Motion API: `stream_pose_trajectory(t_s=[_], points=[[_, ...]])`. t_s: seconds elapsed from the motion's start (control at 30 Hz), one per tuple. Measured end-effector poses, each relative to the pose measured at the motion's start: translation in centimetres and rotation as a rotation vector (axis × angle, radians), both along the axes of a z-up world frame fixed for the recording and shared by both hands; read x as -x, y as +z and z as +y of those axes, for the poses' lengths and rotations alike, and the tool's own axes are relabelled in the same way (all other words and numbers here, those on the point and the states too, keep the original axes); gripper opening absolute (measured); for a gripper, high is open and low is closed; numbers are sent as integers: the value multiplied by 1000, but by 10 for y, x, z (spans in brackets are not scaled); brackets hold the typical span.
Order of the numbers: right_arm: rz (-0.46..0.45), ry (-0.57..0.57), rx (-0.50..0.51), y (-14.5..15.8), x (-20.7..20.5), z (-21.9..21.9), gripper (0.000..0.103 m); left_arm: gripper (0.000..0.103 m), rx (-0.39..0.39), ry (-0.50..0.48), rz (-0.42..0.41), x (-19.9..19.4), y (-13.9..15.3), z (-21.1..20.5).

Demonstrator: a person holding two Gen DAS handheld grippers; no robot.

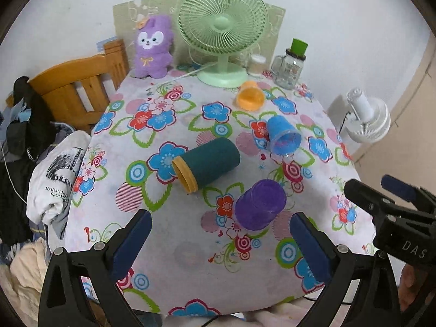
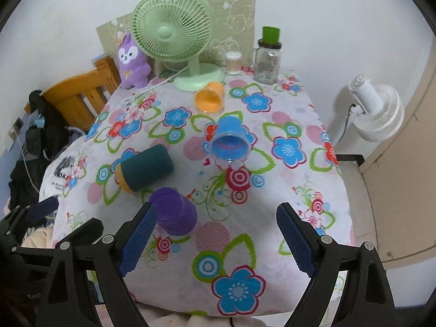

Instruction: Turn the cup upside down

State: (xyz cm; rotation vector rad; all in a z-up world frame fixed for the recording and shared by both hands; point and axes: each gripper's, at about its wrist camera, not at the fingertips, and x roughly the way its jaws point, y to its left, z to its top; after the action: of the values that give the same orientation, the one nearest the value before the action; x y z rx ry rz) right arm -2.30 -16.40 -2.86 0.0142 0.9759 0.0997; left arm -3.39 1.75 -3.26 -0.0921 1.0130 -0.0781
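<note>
Several cups lie on their sides on the floral tablecloth (image 1: 190, 245). A purple cup (image 1: 259, 204) lies nearest, also in the right wrist view (image 2: 174, 211). A dark teal cup with a yellow rim (image 1: 208, 162) (image 2: 145, 167) lies left of centre. A blue cup (image 1: 283, 136) (image 2: 230, 143) and an orange cup (image 1: 250, 95) (image 2: 209, 96) lie farther back. My left gripper (image 1: 220, 245) is open and empty, just short of the purple cup. My right gripper (image 2: 218, 242) is open and empty at the near table edge; it also shows in the left wrist view (image 1: 392, 199).
A green desk fan (image 1: 222, 32), a purple plush toy (image 1: 152, 46), a glass jar with a green lid (image 1: 290, 66) and a small white container (image 1: 257, 64) stand at the back. A wooden chair (image 1: 79, 84) and piled clothes (image 1: 54, 169) are left. A white fan (image 1: 368, 117) stands right.
</note>
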Motion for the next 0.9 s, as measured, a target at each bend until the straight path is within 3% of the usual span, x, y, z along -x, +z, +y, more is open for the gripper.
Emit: stream_pose_trajectory(t_s=[0.43,0.9], points=[[-53,-64,-4,9,20,-6,91,103,-13,0,-67,7,15,-2],[-53,-75,-2,10,27,-7,91,103,-13,-3,-69,8,15,-2]])
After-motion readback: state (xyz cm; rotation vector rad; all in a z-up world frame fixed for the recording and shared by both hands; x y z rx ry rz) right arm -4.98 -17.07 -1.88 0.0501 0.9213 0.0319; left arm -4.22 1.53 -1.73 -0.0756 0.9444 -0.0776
